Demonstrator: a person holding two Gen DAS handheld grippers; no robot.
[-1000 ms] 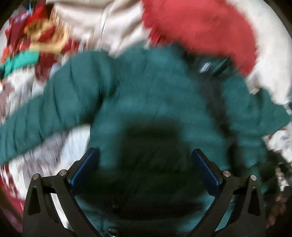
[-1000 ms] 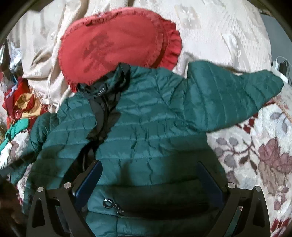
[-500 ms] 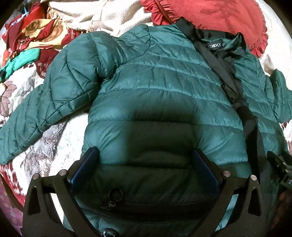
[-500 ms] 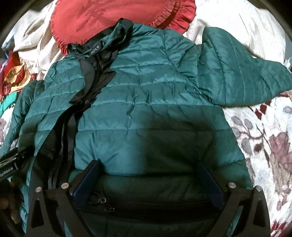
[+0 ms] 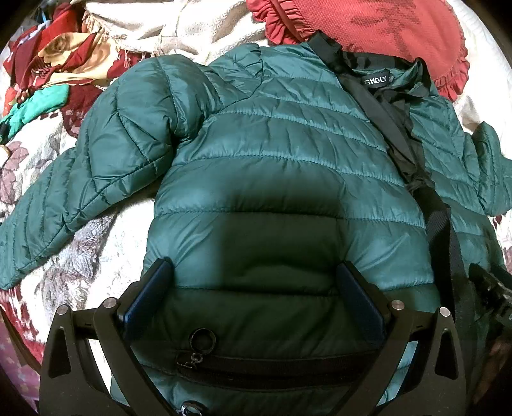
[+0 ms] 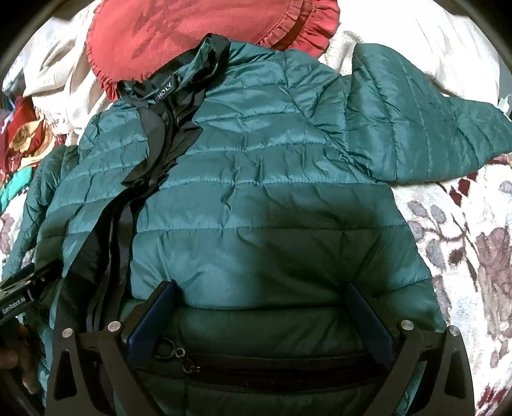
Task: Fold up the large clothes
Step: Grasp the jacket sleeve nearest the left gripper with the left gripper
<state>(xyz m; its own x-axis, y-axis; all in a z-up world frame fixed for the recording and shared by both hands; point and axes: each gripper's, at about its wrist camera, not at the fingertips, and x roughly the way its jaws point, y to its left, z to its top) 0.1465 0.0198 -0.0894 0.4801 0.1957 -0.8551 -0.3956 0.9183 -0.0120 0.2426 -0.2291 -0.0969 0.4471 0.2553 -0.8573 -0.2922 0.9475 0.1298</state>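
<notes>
A dark green quilted puffer jacket (image 5: pixel 281 166) (image 6: pixel 262 179) lies front up on a floral bedspread, its black-lined opening and collar label at the top. The left sleeve (image 5: pixel 80 192) stretches out to the left, and the right sleeve (image 6: pixel 416 121) angles out to the right. My left gripper (image 5: pixel 254 275) is open, its blue pads straddling the left front panel just above a zipped pocket (image 5: pixel 265 368). My right gripper (image 6: pixel 260 297) is open too, over the right front panel above the other pocket zipper (image 6: pixel 275 368). Nothing is pinched in either.
A red frilled cushion (image 5: pixel 368 28) (image 6: pixel 179 35) lies past the collar. Cream blankets (image 5: pixel 179 28) and a heap of red, gold and teal clothes (image 5: pixel 44 76) sit at the far left. The floral bedspread (image 6: pixel 473 256) shows to the right. The other gripper's body (image 6: pixel 19 294) is at the left edge.
Both grippers came down and closer over the lower front of the jacket; the jacket now fills each view. The left view's blur has settled. Both jaws stayed open.
</notes>
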